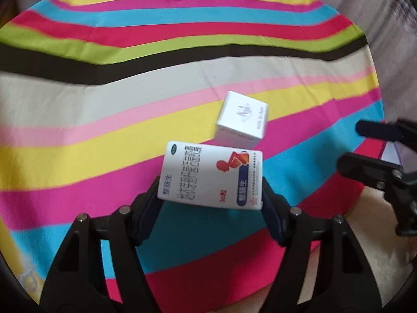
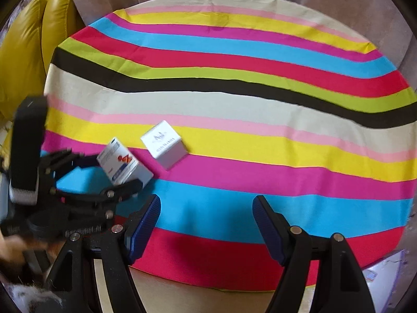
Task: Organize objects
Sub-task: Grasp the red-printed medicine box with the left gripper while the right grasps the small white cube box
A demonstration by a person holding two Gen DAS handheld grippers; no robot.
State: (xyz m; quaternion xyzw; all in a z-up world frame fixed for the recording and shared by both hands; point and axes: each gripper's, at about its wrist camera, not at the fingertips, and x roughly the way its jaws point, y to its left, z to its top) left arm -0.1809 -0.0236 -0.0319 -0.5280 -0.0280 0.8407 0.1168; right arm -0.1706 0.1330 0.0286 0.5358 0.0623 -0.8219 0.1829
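Both pictures are bright, with strong colors on the striped cloth [image 1: 182, 36]. Everything looks a bit soft and smeary, not sharp. The round lens bends the stripes into curves, and the corners go dark. The left gripper [image 2: 114, 172] looks blurry in the right view. Soft shadows lie under the medicine box [image 1: 211, 174].
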